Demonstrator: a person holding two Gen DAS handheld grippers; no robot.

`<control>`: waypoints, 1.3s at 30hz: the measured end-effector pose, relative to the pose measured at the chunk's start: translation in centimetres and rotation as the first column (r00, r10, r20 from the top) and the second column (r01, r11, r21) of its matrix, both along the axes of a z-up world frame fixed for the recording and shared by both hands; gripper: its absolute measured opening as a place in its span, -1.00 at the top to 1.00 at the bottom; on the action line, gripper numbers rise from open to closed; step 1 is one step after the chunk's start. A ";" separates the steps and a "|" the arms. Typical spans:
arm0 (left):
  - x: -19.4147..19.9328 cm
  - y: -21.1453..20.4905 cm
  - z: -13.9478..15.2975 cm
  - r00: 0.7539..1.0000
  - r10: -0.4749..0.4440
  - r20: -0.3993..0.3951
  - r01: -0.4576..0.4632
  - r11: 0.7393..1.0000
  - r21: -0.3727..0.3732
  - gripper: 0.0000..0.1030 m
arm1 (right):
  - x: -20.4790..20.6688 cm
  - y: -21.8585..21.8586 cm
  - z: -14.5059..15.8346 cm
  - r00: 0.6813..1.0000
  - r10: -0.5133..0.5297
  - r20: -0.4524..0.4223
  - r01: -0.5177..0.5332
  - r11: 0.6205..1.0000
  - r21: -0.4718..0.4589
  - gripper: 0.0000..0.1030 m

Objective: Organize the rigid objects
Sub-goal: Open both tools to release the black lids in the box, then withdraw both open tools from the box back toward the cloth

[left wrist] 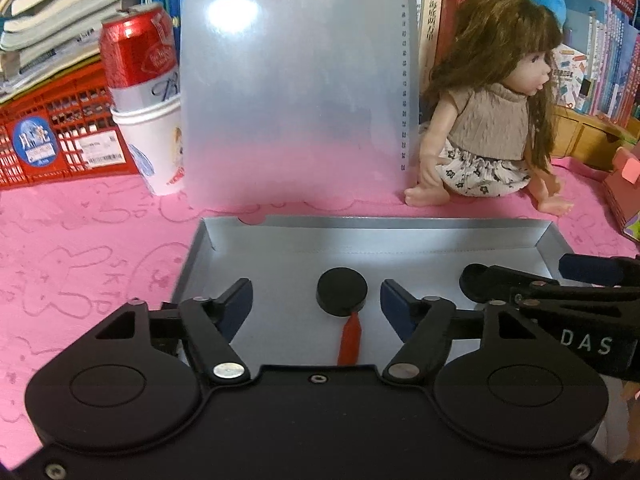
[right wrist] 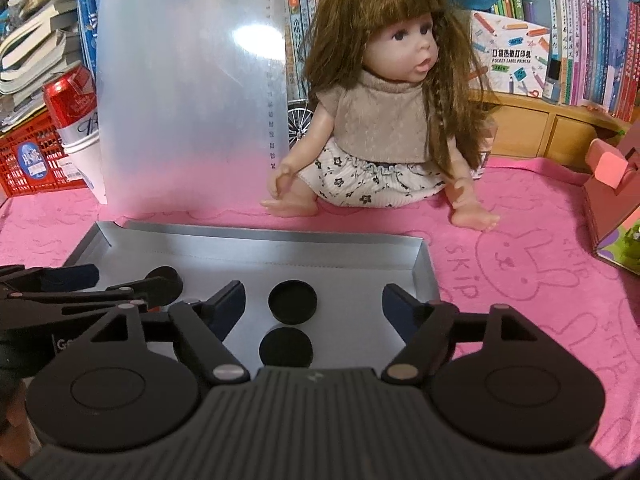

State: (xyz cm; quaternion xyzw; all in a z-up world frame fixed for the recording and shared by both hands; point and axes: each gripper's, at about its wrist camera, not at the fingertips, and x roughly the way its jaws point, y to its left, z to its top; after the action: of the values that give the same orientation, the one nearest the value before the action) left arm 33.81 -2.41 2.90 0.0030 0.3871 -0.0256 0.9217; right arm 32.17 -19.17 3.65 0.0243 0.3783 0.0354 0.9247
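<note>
Fingers on both grippers are spread wide and hold nothing.
Left gripper (left wrist: 316, 304) has a black disc (left wrist: 342, 291) and a red strip (left wrist: 350, 340) lying loose between its fingers in the tray (left wrist: 400, 226). Right gripper (right wrist: 314, 308) hangs over two discs (right wrist: 292, 302) (right wrist: 286, 347), with bare floor up to the far wall. Both grippers sit close side by side.

A shallow silver tray (right wrist: 424, 268) lies flat on the pink cloth, its frosted lid (right wrist: 184, 92) standing upright behind. Inside rest two black round discs, one (right wrist: 292, 302) farther back, one (right wrist: 285, 347) nearer (apart, both lying flat). Left of them, another black disc (left wrist: 342, 291) touches a red strip (left wrist: 350, 340).
</note>
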 end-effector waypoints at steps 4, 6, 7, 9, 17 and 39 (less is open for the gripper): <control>-1.0 0.2 0.7 1.000 -0.001 0.013 0.001 1.000 0.005 -0.42 | -0.8 0.0 0.7 1.000 0.004 0.018 -0.004 1.000 -0.005 -0.71; -1.6 0.4 1.1 1.000 0.002 0.024 -0.002 1.000 0.004 -0.48 | -1.2 0.0 1.0 1.000 0.006 0.026 -0.006 1.000 -0.004 -0.74; -1.9 0.5 1.3 1.000 -0.001 0.030 0.001 1.000 0.003 -0.49 | -1.5 0.0 1.2 1.000 0.007 0.030 -0.007 1.000 -0.003 -0.75; -2.5 0.6 1.7 0.999 -0.007 0.039 0.007 1.000 0.001 -0.50 | -1.9 -0.1 1.6 0.999 0.010 0.040 -0.010 1.000 -0.004 -0.80; -5.8 1.0 3.8 0.997 -0.024 0.072 0.026 0.999 -0.026 -0.54 | -4.4 -0.5 3.6 0.996 0.014 0.093 -0.014 1.000 0.002 -0.98; -16.8 1.7 5.8 0.978 -0.095 0.188 0.108 0.992 -0.062 -0.60 | -13.8 -0.7 5.8 0.970 0.138 0.203 -0.134 0.990 -0.030 -1.00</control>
State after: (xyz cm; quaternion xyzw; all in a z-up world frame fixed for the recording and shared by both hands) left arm 17.05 -0.68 8.66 -0.0080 0.2981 -0.0862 0.9506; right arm 18.41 -19.89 9.41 -0.0127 0.2824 0.0980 0.9542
